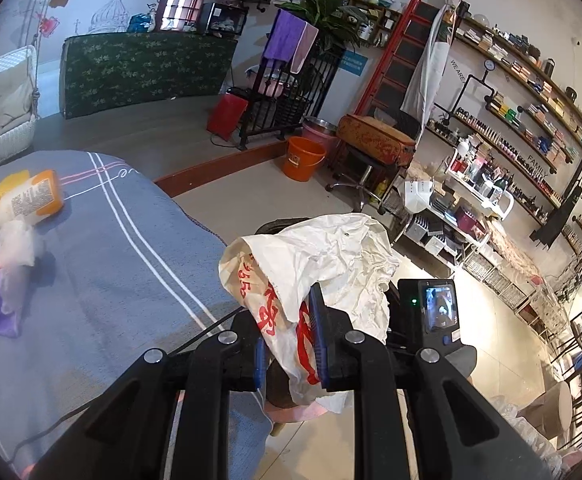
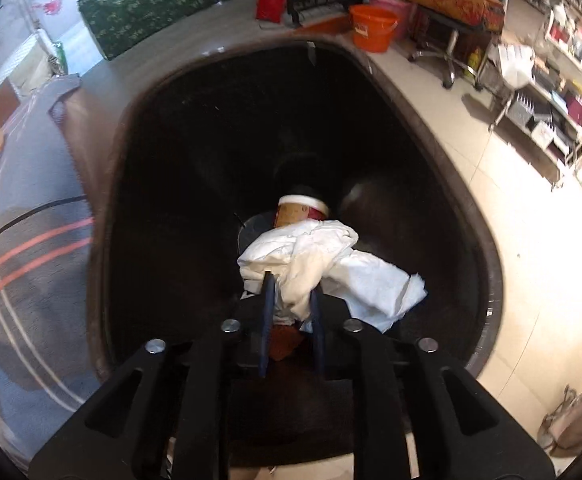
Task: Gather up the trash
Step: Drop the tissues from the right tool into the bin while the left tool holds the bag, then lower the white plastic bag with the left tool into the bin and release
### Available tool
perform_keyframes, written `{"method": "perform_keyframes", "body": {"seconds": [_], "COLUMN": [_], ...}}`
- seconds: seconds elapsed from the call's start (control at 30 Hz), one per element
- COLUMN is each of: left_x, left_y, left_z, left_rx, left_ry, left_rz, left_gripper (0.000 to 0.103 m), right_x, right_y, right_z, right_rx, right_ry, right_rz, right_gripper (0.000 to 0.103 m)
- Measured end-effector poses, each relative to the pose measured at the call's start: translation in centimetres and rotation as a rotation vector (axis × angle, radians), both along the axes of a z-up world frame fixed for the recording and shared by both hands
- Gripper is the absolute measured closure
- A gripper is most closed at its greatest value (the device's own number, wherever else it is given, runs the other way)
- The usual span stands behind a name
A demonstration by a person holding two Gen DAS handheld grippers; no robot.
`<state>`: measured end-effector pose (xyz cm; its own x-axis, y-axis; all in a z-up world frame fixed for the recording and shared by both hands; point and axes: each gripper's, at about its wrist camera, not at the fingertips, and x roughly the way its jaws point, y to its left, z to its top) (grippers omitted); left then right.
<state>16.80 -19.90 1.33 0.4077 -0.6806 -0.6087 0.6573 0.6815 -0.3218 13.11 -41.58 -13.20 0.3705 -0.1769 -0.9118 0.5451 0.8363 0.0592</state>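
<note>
Both fingers grip trash: left a crumpled red-printed white bag (image 1: 315,264), right crumpled white paper (image 2: 315,260).

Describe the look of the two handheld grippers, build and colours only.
Both match: the left gripper and right gripper have matte black angular linkage arms with silver round pivot bolts and thin blue finger pads. No hands or sleeves show.

Beauty shop: cosmetics-lined wall shelves (image 1: 523,92), treatment bed (image 1: 91,248), rolling stool (image 1: 363,164).
</note>
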Motion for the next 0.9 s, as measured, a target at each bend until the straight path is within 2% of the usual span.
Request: {"method": "perform_keyframes", "body": {"seconds": [0.13, 0.33, 0.5, 0.6, 0.77, 0.83, 0.9], "left_x": [0.2, 0.9, 1.5, 1.8, 1.7, 1.8, 2.0], "left_y": [-0.6, -1.5, -2.8, -4.6, -7.7, -9.1, -10.3], "left_z": [-0.4, -0.8, -1.6, -2.3, -3.3, -4.0, -4.6], "left_rx": [0.015, 0.034, 0.058, 0.079, 0.122, 0.138, 0.155], "left_ry": [0.005, 0.021, 0.045, 0.062, 0.062, 0.074, 0.089], "left_rz": [-0.013, -0.027, -0.048, -0.067, -0.118, -0.136, -0.154], "left_gripper": [0.085, 0.085, 0.085, 0.085, 0.085, 0.085, 0.085], "right_x": [-0.4, -1.6, -3.8, -4.6, -6.7, -7.9, -9.0], "right_y": [0.3, 0.3, 0.8, 1.1, 0.8, 0.4, -0.2], "right_z": [0.7, 3.1, 6.2, 7.6, 9.8, 10.5, 11.2], "right_rx": [-0.027, -0.067, -0.089, -0.121, -0.18, -0.216, -0.239], "right_ry": [-0.032, -0.095, -0.183, -0.216, -0.271, -0.282, -0.302], "right_rz": [0.0, -0.012, -0.033, -0.042, -0.075, -0.109, -0.146], "right_gripper": [0.046, 0.039, 0.038, 0.028, 0.027, 0.021, 0.021]}}
